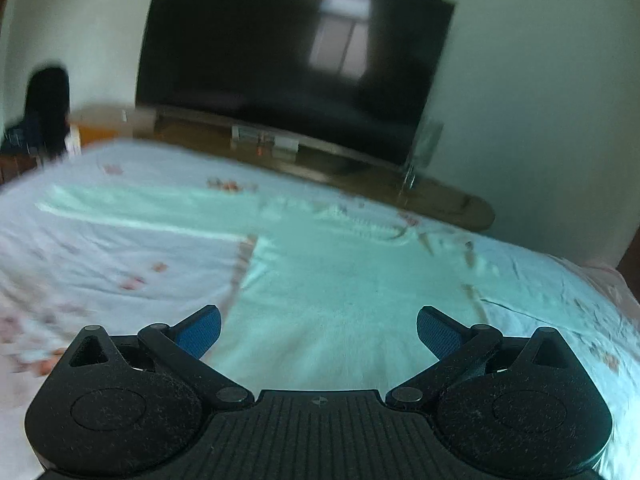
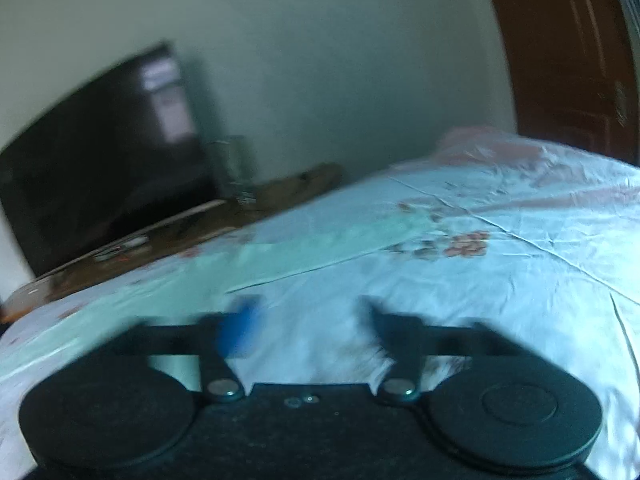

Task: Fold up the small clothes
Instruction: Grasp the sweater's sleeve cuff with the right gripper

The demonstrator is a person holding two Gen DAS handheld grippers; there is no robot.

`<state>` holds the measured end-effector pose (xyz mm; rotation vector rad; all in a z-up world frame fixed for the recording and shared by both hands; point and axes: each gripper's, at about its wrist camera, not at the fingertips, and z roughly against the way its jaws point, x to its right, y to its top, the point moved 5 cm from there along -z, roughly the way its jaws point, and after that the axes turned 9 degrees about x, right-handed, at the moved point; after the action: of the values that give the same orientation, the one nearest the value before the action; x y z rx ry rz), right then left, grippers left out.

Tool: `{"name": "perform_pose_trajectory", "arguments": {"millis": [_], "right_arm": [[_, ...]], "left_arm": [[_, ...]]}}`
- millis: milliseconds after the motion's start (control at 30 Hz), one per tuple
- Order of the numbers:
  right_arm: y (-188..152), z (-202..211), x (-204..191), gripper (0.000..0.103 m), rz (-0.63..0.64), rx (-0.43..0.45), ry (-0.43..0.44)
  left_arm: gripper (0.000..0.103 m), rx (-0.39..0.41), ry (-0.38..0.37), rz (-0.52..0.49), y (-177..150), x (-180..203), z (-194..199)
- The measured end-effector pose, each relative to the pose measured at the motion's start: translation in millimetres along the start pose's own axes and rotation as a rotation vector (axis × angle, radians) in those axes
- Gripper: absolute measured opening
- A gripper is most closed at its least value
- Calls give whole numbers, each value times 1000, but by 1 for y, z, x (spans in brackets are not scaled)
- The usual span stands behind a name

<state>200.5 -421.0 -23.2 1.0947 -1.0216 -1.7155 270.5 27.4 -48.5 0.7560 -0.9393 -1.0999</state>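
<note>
Mint garment (image 1: 340,280) blurred, sleeve ends indistinct; left gripper (image 1: 318,330) jaws wide, right gripper (image 2: 308,328) jaws apart, empty.

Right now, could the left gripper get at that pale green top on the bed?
Probably yes. The left gripper is open right over the top, which lies flat on the bed, with nothing between them.

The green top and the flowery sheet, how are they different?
The green top is plain mint with no pattern; the flowery sheet is pale blue with pink blossoms. The top looks fuzzy, the sheet smooth and creased. The top is small and lies spread flat on the sheet, which covers the whole bed. Both are light-coloured cloth.
</note>
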Motion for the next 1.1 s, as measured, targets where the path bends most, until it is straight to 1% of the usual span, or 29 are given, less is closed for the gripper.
{"name": "perform_pose_trajectory", "arguments": {"millis": [33,67,133,233,267,367,400,433,500,533,600,667,733,800,900,967,1033,1100], "right_arm": [[4,-20,11,42,-27,-5,-15],[9,-49,24,42,-63,-10,-34],[13,-100,50,44,-137,-26,-52],[8,-173,91,53,-265,-73,-77],[2,-195,103,53,-310,-90,-83],[-15,-250,138,50,-477,-120,-88],[-19,-262,144,48,-512,-126,-94],[-23,-274,151,44,-544,-115,-89],[-24,-285,155,41,-568,-84,-65],[-22,-290,155,37,-569,-84,-62],[-25,-299,155,29,-586,-77,-65],[-28,-303,154,11,-588,-83,-79],[-31,-311,156,5,-585,-84,-84],[-32,-310,151,6,-561,-76,-84],[-24,-320,144,7,-497,-74,-101],[-18,-325,131,6,-414,-75,-115],[-10,-326,110,6,-347,-67,-112],[-1,-317,79,6,-281,-45,-70]], "left_arm": [[103,-20,1,9,3,-1,-22],[103,-19,13,1,5,1,-40],[103,-11,103,-49,8,3,-72],[103,2,184,-97,10,8,-114],[103,2,204,-105,11,8,-125],[103,-12,222,-102,15,7,-154],[103,-16,226,-98,16,7,-163],[103,-15,234,-101,17,6,-168],[103,-20,262,-111,17,2,-177],[103,-35,272,-111,17,1,-183],[103,-57,269,-96,15,-3,-191],[103,-57,265,-83,16,-7,-194],[103,-45,270,-81,19,-13,-195],[103,-63,263,-80,20,-19,-198],[103,-78,254,-95,24,-29,-200],[103,-70,264,-108,27,-37,-200],[103,-45,278,-134,31,-43,-200],[103,-41,245,-118,34,-51,-202]]}}
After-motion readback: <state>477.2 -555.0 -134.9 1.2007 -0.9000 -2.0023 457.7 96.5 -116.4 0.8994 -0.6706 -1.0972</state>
